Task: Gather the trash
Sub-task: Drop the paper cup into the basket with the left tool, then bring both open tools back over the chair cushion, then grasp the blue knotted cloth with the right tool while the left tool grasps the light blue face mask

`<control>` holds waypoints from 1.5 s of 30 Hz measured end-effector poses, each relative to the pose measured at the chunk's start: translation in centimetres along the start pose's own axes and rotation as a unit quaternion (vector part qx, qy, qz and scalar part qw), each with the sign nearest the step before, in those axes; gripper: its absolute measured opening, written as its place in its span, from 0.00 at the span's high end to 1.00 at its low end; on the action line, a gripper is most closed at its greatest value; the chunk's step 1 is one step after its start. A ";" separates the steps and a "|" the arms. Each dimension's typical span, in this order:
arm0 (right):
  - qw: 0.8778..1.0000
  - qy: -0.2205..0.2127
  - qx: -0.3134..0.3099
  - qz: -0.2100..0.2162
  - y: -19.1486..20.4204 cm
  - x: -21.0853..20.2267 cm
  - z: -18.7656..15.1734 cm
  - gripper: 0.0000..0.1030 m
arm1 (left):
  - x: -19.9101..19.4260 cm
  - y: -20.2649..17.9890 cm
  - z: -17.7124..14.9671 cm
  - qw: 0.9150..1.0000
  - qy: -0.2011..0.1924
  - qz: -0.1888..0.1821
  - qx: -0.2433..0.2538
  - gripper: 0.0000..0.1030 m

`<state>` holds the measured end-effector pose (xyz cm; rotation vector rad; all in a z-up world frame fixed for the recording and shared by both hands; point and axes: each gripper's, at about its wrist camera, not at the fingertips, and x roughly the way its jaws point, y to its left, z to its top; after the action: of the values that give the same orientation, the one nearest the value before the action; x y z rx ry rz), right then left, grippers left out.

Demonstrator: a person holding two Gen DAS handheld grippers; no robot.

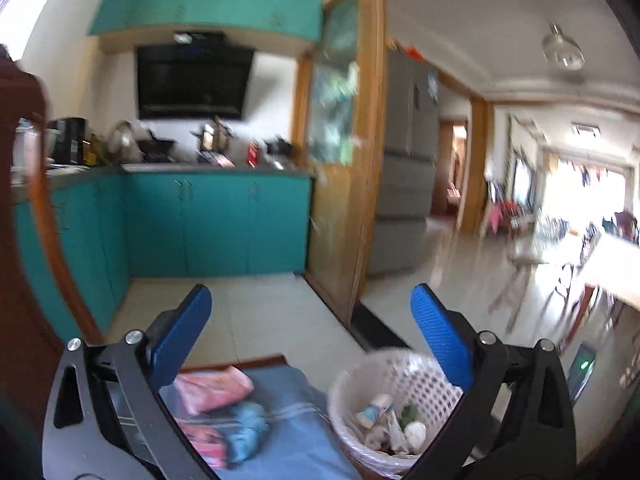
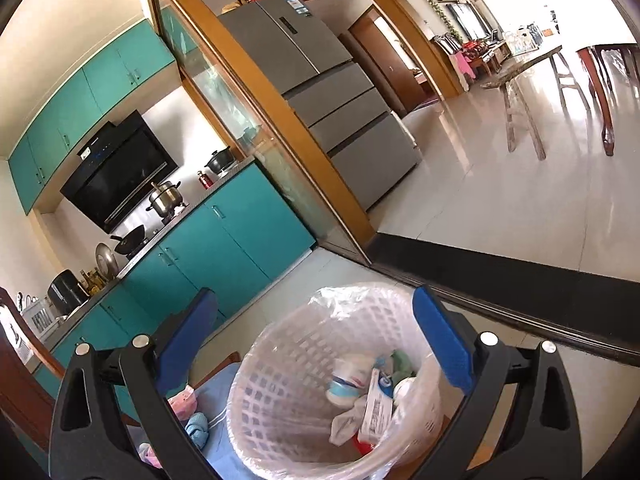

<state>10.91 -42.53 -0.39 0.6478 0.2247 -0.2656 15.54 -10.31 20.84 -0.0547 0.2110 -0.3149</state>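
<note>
With both sets of jaws spread wide and holding nothing, I judge my right gripper (image 2: 316,344) the nearer, almost above the lined trash basket (image 2: 280,364) of wrappers, while my left gripper (image 1: 314,340) sits back, basket low right of it.

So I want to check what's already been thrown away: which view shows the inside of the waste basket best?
The right wrist view: the waste basket fills the lower middle, sharp, with wrappers and paper visible inside. The left wrist view shows it smaller, blurred, partly behind the right finger.
</note>
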 end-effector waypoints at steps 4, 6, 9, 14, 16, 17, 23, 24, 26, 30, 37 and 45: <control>1.000 0.010 -0.024 0.010 1.9 0.1 -0.9 0.07 | -4.5 4.4 -0.5 0.998 -0.014 0.054 0.007 0.03; 0.998 0.020 -0.049 0.017 3.3 0.2 -1.6 0.07 | -5.1 6.3 -2.7 0.996 0.010 0.086 0.012 0.03; 0.993 0.048 -0.105 0.035 6.3 0.3 -3.5 0.07 | -4.6 9.2 -7.1 0.991 0.061 0.118 0.015 0.03; 0.960 0.145 -0.223 0.086 12.7 0.8 -9.5 0.07 | -2.4 14.0 -19.0 0.973 0.165 0.158 -0.031 0.03; 0.942 0.183 -0.258 0.109 15.0 0.7 -12.4 0.07 | 0.3 14.8 -21.4 0.947 0.268 0.178 -0.002 0.05; 0.936 0.192 -0.272 0.116 15.9 0.5 -13.5 0.07 | 0.3 15.1 -21.4 0.953 0.259 0.159 -0.006 0.05; 0.922 0.207 -0.302 0.130 18.7 0.4 -16.3 0.07 | -0.2 15.2 -21.4 0.958 0.242 0.155 -0.014 0.04; 0.921 0.210 -0.301 0.128 18.8 0.5 -16.3 0.07 | -0.5 15.1 -21.3 0.959 0.240 0.154 -0.014 0.04; 0.922 0.211 -0.299 0.125 18.7 0.8 -16.3 0.07 | -0.8 15.3 -21.3 0.958 0.242 0.152 -0.014 0.04; 0.923 0.215 -0.297 0.119 18.4 1.0 -16.3 0.07 | 0.6 15.5 -20.7 0.955 0.247 0.160 -0.023 0.04; 0.920 0.224 -0.304 0.108 19.4 2.7 -17.3 0.07 | 3.6 16.6 -21.6 0.949 0.260 0.176 -0.013 0.04; 0.919 0.273 -0.276 0.067 21.2 11.0 -20.1 0.07 | 10.2 20.2 -22.6 0.947 0.265 0.180 -0.024 0.04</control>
<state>25.40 -15.75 -7.20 0.1563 0.7595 0.1222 26.29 5.17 -5.02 0.0218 0.7542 0.0500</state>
